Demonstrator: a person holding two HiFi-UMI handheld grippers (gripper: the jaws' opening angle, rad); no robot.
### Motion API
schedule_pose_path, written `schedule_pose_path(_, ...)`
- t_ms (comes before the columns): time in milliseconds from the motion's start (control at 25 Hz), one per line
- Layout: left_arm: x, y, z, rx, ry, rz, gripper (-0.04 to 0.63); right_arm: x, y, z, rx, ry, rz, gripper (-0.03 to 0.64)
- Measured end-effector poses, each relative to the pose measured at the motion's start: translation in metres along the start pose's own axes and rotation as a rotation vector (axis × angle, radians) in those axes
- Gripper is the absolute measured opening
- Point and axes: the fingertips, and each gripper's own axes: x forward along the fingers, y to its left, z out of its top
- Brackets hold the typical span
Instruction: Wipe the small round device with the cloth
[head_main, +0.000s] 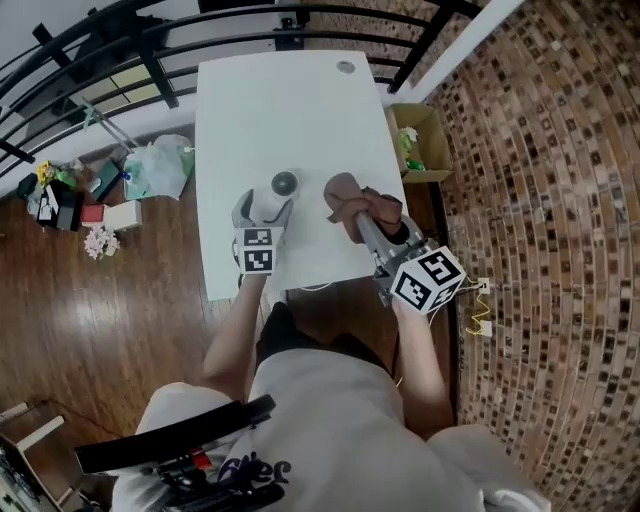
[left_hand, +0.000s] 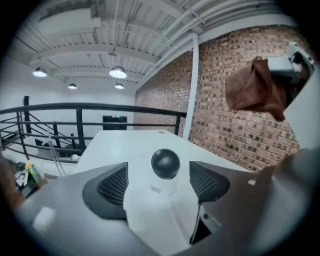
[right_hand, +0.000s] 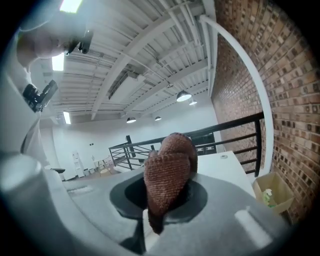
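Observation:
The small round device (head_main: 285, 184) is white with a dark ball-shaped top (left_hand: 165, 167) and stands upright on the white table (head_main: 270, 110). My left gripper (head_main: 268, 205) is just behind it, near the table's front. In the left gripper view the device sits between the spread jaws (left_hand: 159, 182), and neither pad touches it. My right gripper (head_main: 372, 215) hovers to the right of the device, shut on a bunched brown cloth (head_main: 350, 203). The cloth (right_hand: 170, 167) fills the space between the right pads and hangs up and to the right of the device (left_hand: 255, 90) in the left gripper view.
A cardboard box (head_main: 420, 140) with green items stands on the floor past the table's right edge. A black railing (head_main: 120, 50) runs behind the table. Bags and small items (head_main: 150, 170) lie on the wooden floor to the left. A round grommet (head_main: 345, 67) is at the table's far end.

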Motion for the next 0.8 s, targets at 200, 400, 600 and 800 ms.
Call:
schedule_pose_path(200,-0.105,-0.05,0.051,0.047,-0.202,0.044,0.382,-0.061,0.025,0.002,-0.057,-0.121,0.023,0.026)
schedule_pose_path(400,-0.22,-0.147,0.048,0.085,-0.309,0.088,0.377,-0.167,0.055,-0.023,-0.107,-0.184,0.07,0.026)
schedule_pose_path(600,-0.319,-0.226,0.042,0.123,-0.335,0.121,0.373,-0.258,0.088,-0.039,-0.091,-0.212,0.087,0.026)
schedule_pose_path(800,-0.383,-0.271,0.062,0.09,-0.379,0.136,0.356,-0.312,0.133,-0.012,-0.166,-0.265,0.1,0.026)
